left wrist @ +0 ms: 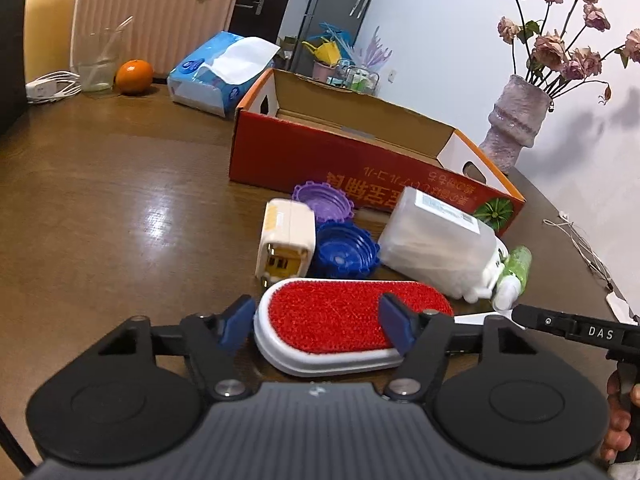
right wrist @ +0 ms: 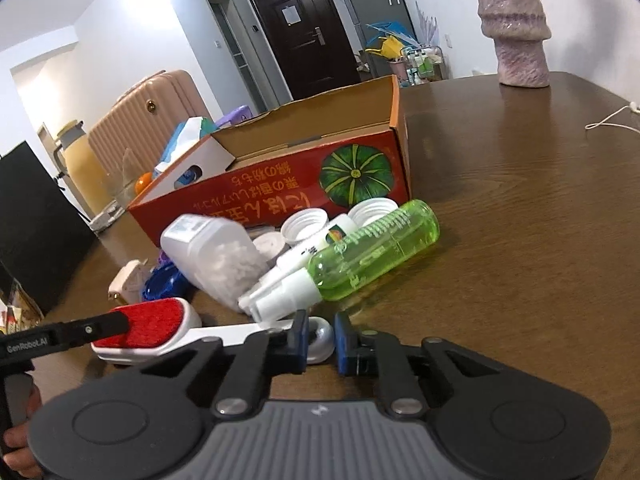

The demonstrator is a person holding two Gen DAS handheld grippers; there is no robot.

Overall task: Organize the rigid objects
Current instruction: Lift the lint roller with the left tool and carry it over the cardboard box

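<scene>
So you're basically at the start of this one. The orange cardboard box (left wrist: pixel 340 152) looks empty as far as I can see into it, and the whole pile sits on the table (left wrist: pixel 112 200) right in front of it: purple cap (left wrist: pixel 323 200), blue cap (left wrist: pixel 346 246), the little cream-and-yellow toy block (left wrist: pixel 285 236), the white pill bottle (left wrist: pixel 436 240) on its side, the green spray bottle (right wrist: pixel 372 252), plus a few white caps (right wrist: pixel 306 226) behind it.

What you're on now is the red lint brush (left wrist: pixel 340 320), lying flat nearest you. Your left gripper (left wrist: pixel 320 326) straddles the brush head, blue pads either side of it, and I honestly can't tell if they're pinching yet. Your right gripper (right wrist: pixel 321 340) is nearly closed around the silver ring end of the white handle (right wrist: pixel 224 332), looks clamped on.

So nothing's sorted yet. Brush goes first, I'd guess, then everything else.
</scene>
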